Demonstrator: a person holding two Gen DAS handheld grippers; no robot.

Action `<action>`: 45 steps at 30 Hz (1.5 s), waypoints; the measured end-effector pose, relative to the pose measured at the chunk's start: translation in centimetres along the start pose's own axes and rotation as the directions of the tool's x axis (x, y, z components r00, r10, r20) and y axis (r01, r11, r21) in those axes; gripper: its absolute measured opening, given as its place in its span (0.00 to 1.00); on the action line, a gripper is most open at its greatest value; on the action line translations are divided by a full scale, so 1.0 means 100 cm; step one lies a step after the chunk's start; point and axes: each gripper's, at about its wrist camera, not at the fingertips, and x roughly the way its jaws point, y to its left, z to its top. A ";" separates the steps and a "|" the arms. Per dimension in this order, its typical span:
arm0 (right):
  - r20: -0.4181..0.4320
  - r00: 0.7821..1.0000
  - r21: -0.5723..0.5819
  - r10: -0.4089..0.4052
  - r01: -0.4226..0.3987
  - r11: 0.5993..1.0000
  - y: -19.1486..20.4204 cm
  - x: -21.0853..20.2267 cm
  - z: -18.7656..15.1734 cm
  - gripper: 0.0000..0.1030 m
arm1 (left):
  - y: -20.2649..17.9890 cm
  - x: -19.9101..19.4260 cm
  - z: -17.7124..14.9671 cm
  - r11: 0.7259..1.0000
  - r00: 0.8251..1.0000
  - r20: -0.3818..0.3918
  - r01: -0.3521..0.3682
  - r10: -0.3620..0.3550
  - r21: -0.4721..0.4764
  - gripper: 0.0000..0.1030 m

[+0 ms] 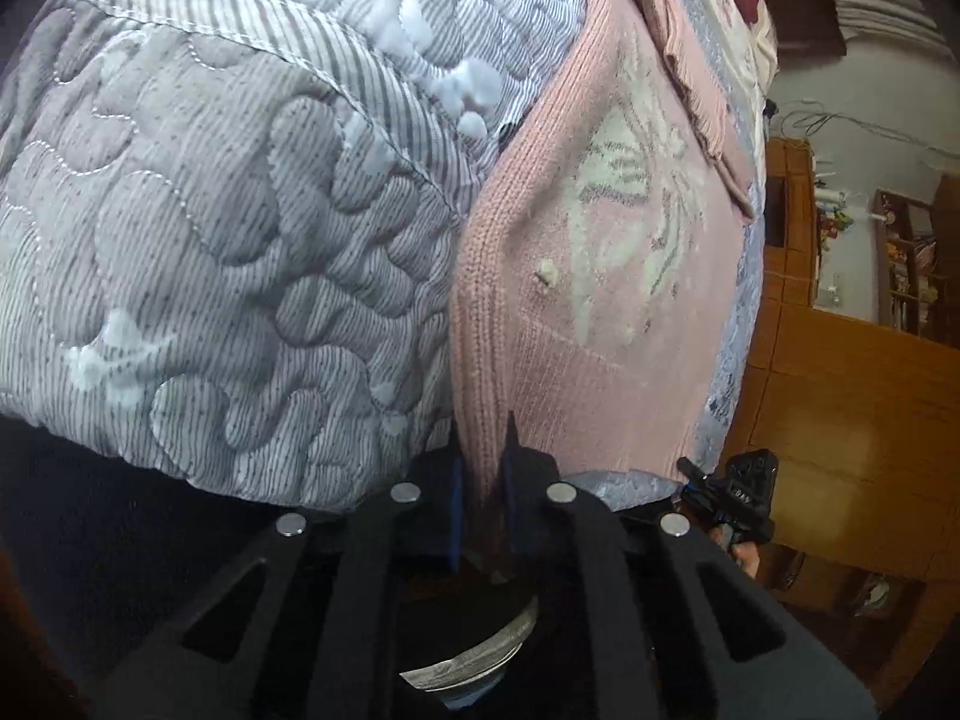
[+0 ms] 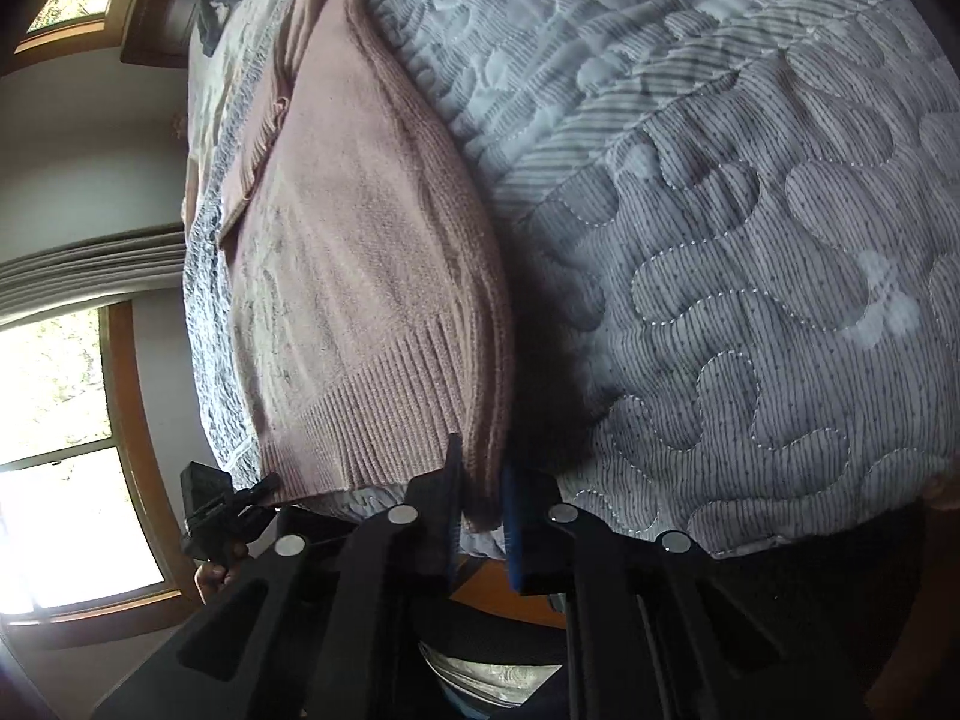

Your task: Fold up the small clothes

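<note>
A grey striped quilt covers the bed, and a pink knitted sweater with a pale woven motif lies flat on it beside a rumpled fold of the quilt. The left tool is clenched on the sweater's near edge. The right tool is clenched on the ribbed hem at the sweater's near corner.

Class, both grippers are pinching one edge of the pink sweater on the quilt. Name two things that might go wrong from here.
1. The left gripper and right gripper hold only a thin strip of the pink sweater, so the knit may slip out.
2. The sweater lies near the edge of the quilt; a pull might drag it off.
</note>
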 end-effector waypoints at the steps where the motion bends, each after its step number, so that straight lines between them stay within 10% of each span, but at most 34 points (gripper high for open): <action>1: 0.010 1.000 -0.007 0.017 -0.017 1.000 0.003 -0.004 -0.003 0.10 | -0.001 -0.007 -0.002 1.000 1.000 0.020 0.016 -0.016 0.000 0.07; 25: 0.206 0.903 -0.065 0.376 -0.371 0.926 0.083 -0.098 0.048 0.09 | -0.093 -0.106 0.027 0.936 0.913 0.210 0.347 -0.351 0.053 0.06; 35: 0.255 0.904 -0.079 0.344 -0.335 0.939 0.119 -0.109 0.128 0.09 | -0.107 -0.112 0.106 0.914 0.881 0.284 0.404 -0.378 -0.037 0.06; 45: 0.223 0.950 -0.018 0.219 -0.220 0.975 0.135 -0.061 0.236 0.09 | -0.118 -0.079 0.216 0.931 0.909 0.303 0.339 -0.285 -0.140 0.03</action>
